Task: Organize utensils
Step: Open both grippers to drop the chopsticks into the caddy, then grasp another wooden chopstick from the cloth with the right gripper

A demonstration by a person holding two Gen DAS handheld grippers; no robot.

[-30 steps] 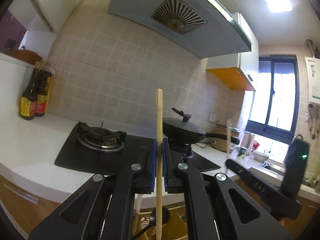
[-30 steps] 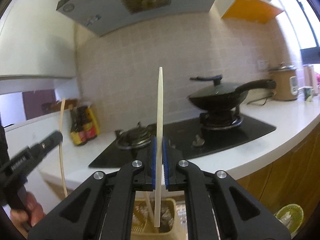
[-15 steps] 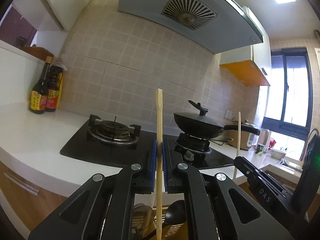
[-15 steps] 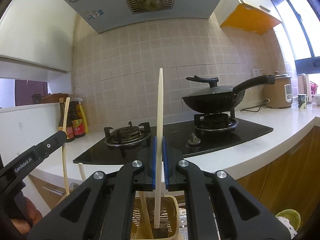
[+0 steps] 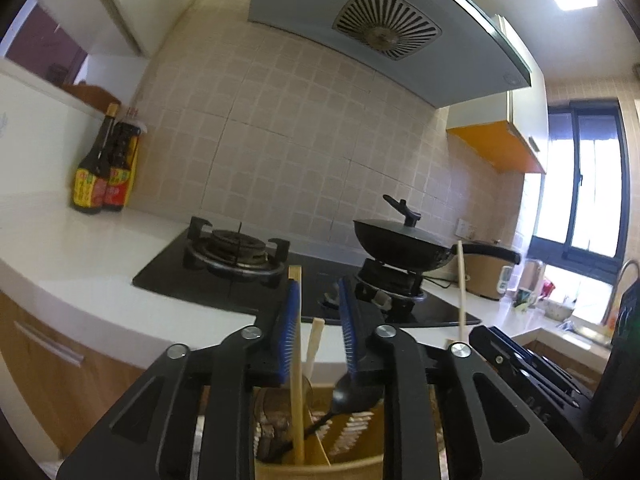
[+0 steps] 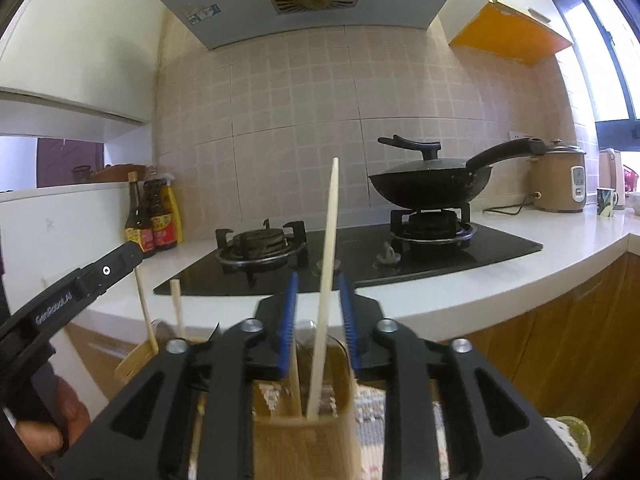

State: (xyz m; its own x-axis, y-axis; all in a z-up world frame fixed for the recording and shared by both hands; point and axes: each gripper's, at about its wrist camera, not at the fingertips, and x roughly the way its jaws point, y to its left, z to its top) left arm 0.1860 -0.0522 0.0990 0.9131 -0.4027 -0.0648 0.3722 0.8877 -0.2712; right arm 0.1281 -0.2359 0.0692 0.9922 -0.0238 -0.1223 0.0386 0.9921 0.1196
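Observation:
My left gripper [image 5: 319, 304] is open above a tan utensil holder [image 5: 320, 468]. A wooden chopstick [image 5: 296, 360] stands in the holder beside the left blue pad, loose. A black spoon [image 5: 352, 394] and another pale stick [image 5: 314, 344] also stand in it. My right gripper [image 6: 320, 304] is open over a tan holder compartment [image 6: 304, 440]. A pale chopstick [image 6: 326, 280] stands in it between the jaws, leaning, not clamped. The left gripper shows at the left of the right wrist view [image 6: 72, 292].
A white counter [image 6: 520, 276] carries a black gas hob [image 6: 360, 252] with a lidded black wok [image 6: 432, 184]. Sauce bottles [image 5: 102, 172] stand at the far left. A rice cooker [image 6: 560, 180] and mug [image 6: 608, 200] stand right. Wooden cabinets run below the counter.
Both grippers have opened and let go of their chopsticks, which now stand lower in the holder. Both grippers have come down closer to the holder.

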